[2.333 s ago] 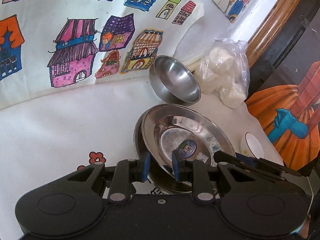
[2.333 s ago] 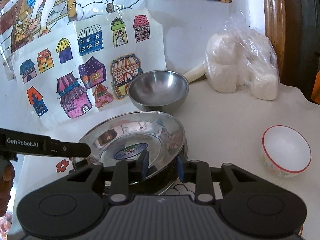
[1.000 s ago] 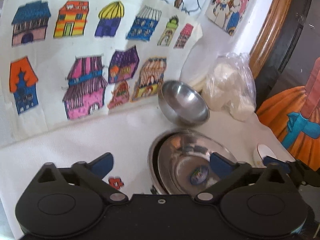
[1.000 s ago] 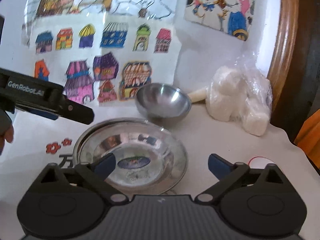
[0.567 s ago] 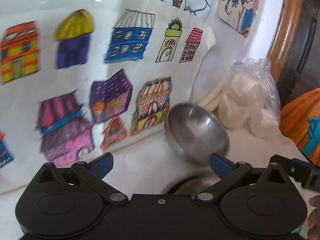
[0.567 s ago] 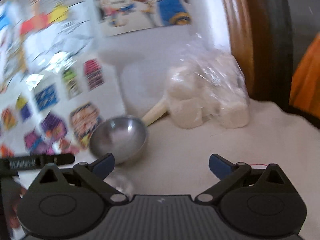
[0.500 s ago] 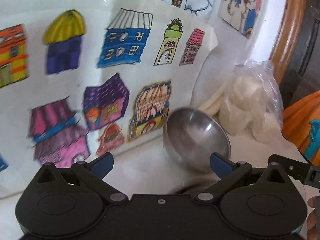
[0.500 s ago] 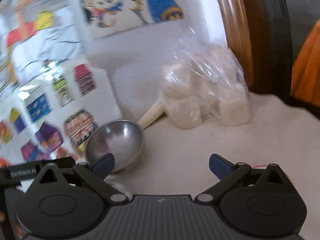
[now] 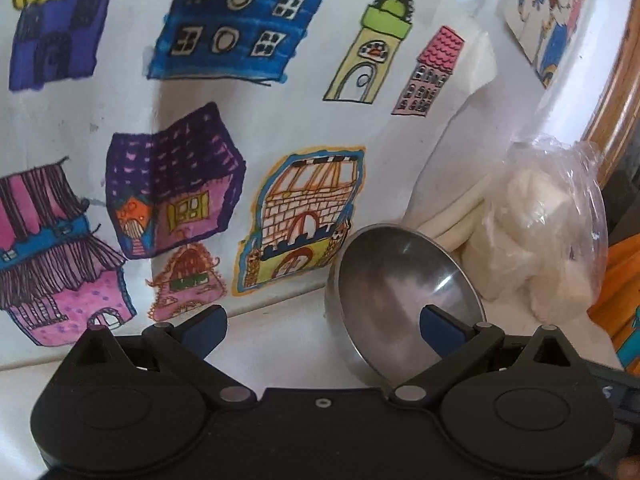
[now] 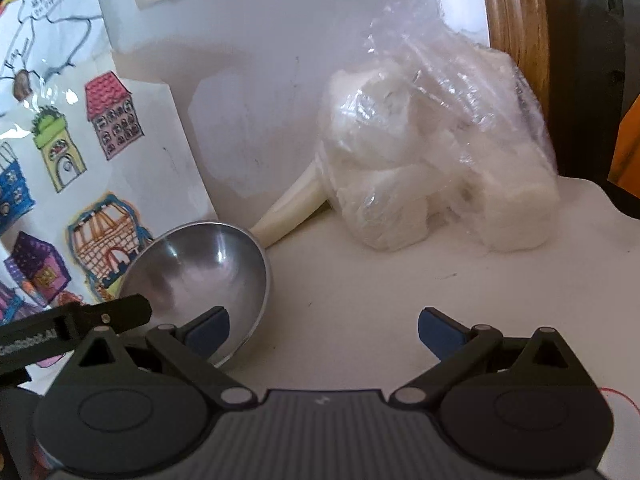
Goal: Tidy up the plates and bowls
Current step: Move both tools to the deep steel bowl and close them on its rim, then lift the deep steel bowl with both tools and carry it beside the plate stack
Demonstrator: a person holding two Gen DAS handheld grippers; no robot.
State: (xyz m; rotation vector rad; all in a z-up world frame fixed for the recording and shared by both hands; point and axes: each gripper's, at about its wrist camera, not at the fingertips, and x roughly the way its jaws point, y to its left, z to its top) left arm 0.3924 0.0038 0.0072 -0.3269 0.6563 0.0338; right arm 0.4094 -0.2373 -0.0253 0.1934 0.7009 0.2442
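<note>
A steel bowl [image 9: 404, 292] stands on the white table close to the wall of drawings; the right wrist view shows the steel bowl [image 10: 200, 276] at lower left. My left gripper [image 9: 322, 326] is open, its right pad over the bowl's near rim, nothing between the fingers. My right gripper [image 10: 324, 326] is open too, with its left pad in front of the bowl's right rim and bare table between the fingers. The left gripper's black finger [image 10: 80, 322] pokes in from the left beside the bowl. The steel plates are out of view.
A clear plastic bag of white lumps [image 10: 436, 160] [image 9: 548, 240] lies behind and right of the bowl against a wooden frame [image 10: 516, 36]. A cream roll [image 10: 292, 204] leans at the wall. A red-rimmed white bowl's edge [image 10: 620, 394] shows at far right.
Both grippers let go of the stacked steel plates, opened, and moved forward to the steel bowl. The plates dropped out of both views and the bowl looms larger.
</note>
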